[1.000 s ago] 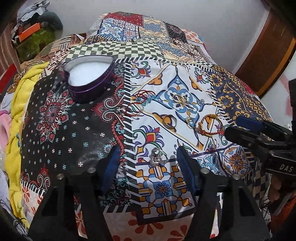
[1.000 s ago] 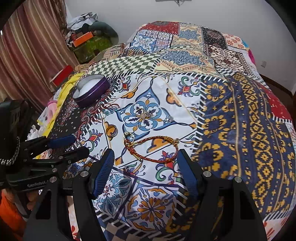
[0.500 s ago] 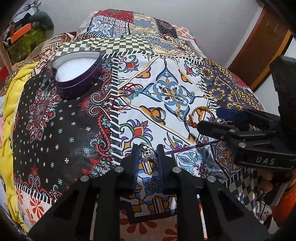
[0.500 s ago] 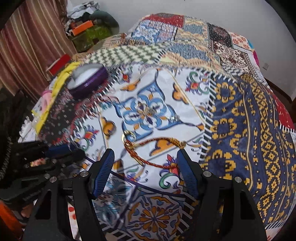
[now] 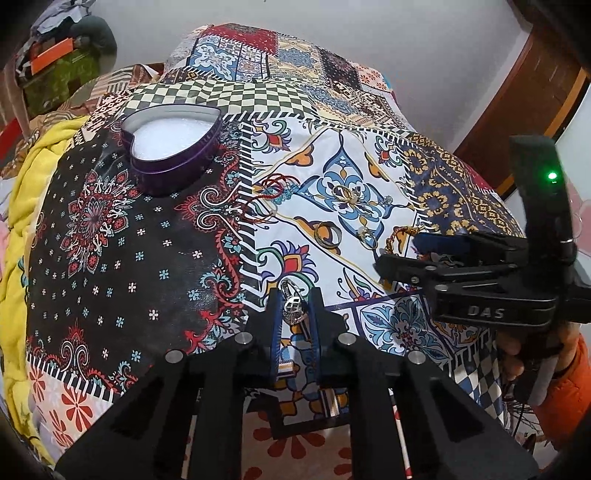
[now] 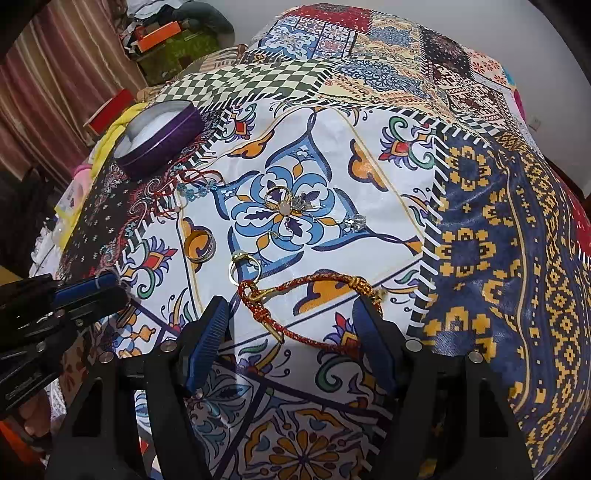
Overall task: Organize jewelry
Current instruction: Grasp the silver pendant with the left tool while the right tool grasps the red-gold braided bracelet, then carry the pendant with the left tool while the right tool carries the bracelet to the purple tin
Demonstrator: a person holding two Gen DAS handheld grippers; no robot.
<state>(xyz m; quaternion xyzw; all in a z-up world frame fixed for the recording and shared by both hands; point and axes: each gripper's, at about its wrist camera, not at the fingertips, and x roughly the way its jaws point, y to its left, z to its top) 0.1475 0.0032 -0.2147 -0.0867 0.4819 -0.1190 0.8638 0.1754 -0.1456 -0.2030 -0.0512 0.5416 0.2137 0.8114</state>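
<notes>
My left gripper (image 5: 294, 299) is shut on a silver ring (image 5: 293, 306) with an ornate head, held just above the patterned bedspread. A purple heart-shaped tin (image 5: 173, 155) with white lining lies open at the upper left, well beyond the ring. My right gripper (image 6: 291, 325) stands open with a red-and-gold braided bracelet (image 6: 314, 306) lying on the cloth between its fingers. A gold band (image 6: 199, 243), a thin gold ring (image 6: 243, 266), a ring cluster (image 6: 284, 201) and a red cord with blue beads (image 6: 188, 184) lie between bracelet and tin (image 6: 159, 136).
The patchwork bedspread (image 5: 110, 240) covers the whole bed. A yellow blanket (image 5: 22, 192) hangs along its left edge. Cluttered boxes (image 6: 166, 33) and a curtain stand behind the bed. A hand in an orange sleeve (image 5: 565, 387) holds the right gripper.
My left gripper closed on the silver ring, and now holds it a little higher. My right gripper slid forward so the bracelet lies between its open fingers.
</notes>
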